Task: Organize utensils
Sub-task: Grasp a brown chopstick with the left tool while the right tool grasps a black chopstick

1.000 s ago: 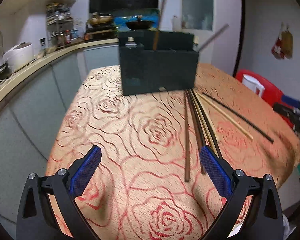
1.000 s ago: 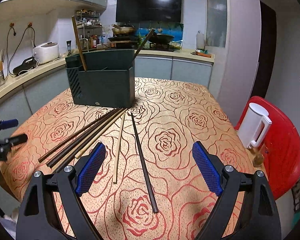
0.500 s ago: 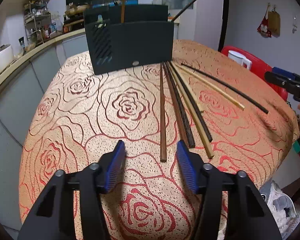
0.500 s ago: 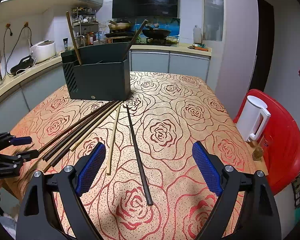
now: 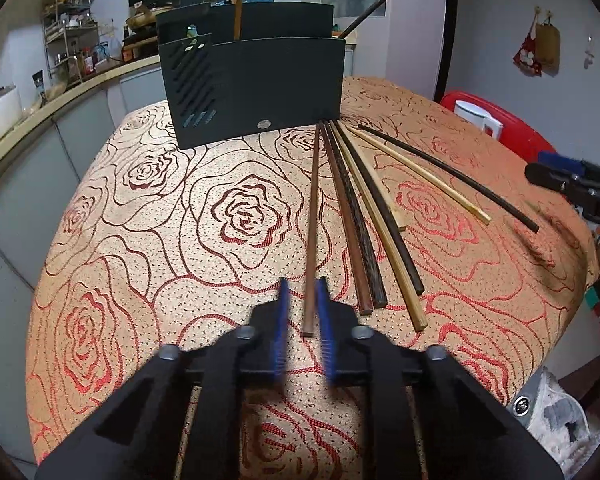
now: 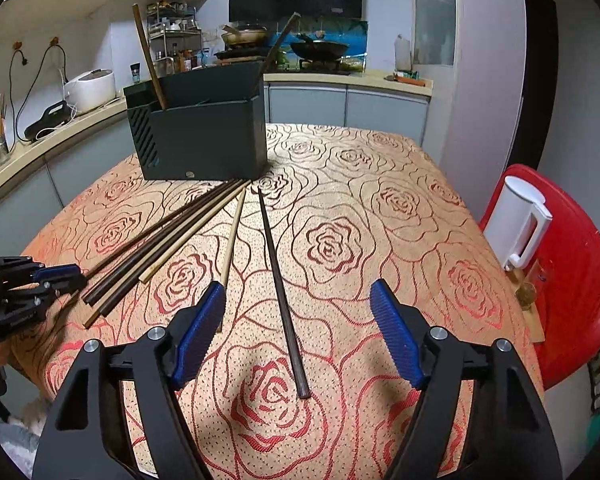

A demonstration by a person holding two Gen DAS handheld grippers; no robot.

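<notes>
A dark green utensil holder (image 5: 260, 88) stands at the far side of the table with two chopsticks upright in it. Several chopsticks (image 5: 364, 216) fan out on the cloth in front of it. My left gripper (image 5: 302, 292) is shut on the near end of the leftmost one, a brown chopstick (image 5: 313, 208) that still lies on the cloth. In the right wrist view that gripper (image 6: 60, 276) is at the left edge. My right gripper (image 6: 298, 300) hovers with its jaws closing; a black chopstick (image 6: 278, 276) lies between them, untouched by the pads. A pale chopstick (image 6: 231, 240) lies just to their left.
A rose-patterned cloth (image 6: 380, 200) covers the table, whose edges curve away on the left and right. A white kettle (image 6: 520, 224) sits on a red chair (image 6: 580, 280) off the right side. A kitchen counter (image 6: 60, 120) with appliances runs behind and to the left.
My left gripper came down and forward to the brown chopstick, and its jaws went from wide open to closed on its near end. My right jaws have narrowed a little over the black chopstick.
</notes>
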